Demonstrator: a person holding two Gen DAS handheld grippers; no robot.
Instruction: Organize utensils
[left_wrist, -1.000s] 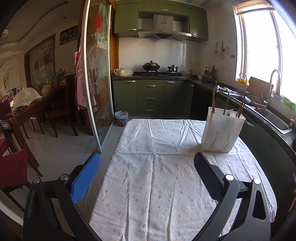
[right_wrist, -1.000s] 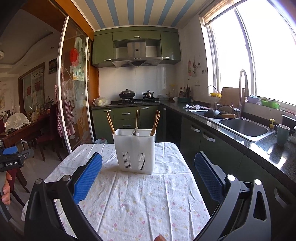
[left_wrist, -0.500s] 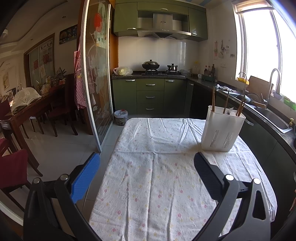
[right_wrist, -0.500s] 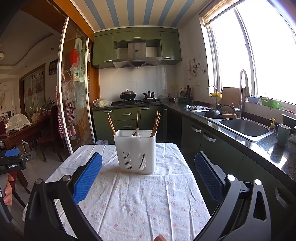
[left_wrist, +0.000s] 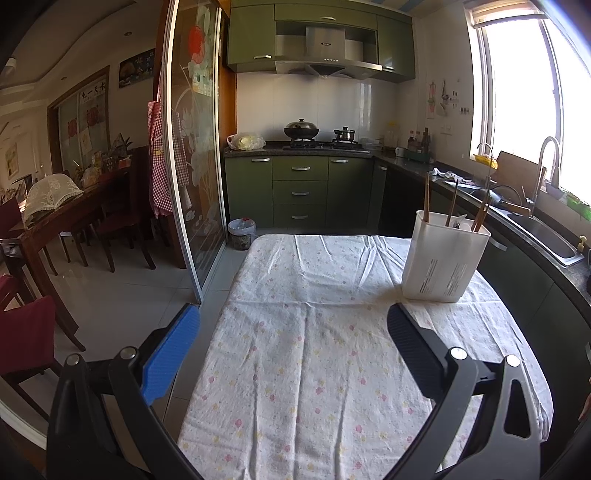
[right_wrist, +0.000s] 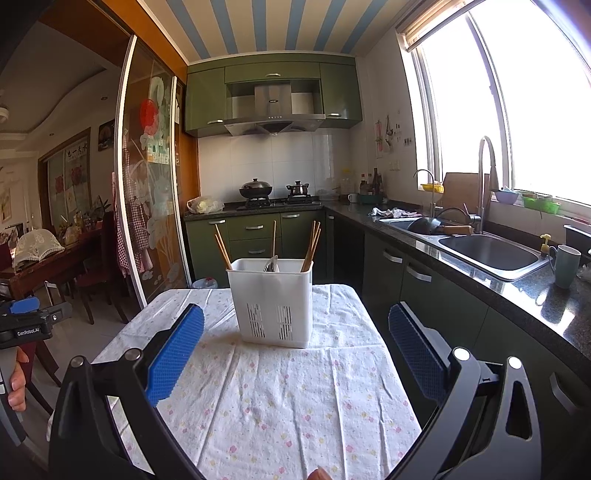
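A white plastic utensil holder (right_wrist: 273, 302) stands upright on the flowered tablecloth (right_wrist: 288, 398), with several wooden chopsticks (right_wrist: 310, 245) and a metal utensil (right_wrist: 270, 264) sticking out. It also shows in the left wrist view (left_wrist: 443, 258) at the table's right side. My right gripper (right_wrist: 295, 332) is open and empty, facing the holder from short of it. My left gripper (left_wrist: 293, 332) is open and empty above the cloth (left_wrist: 314, 332), left of the holder.
A kitchen counter with a sink (right_wrist: 487, 251) and a green mug (right_wrist: 565, 266) runs along the right. Green cabinets and a stove (left_wrist: 321, 146) stand behind the table. A glass sliding door (left_wrist: 192, 155) and dining chairs (left_wrist: 26, 332) are on the left.
Both views have shifted only slightly. The holder sits a little lower and nearer in the right wrist view. Both grippers stay open.
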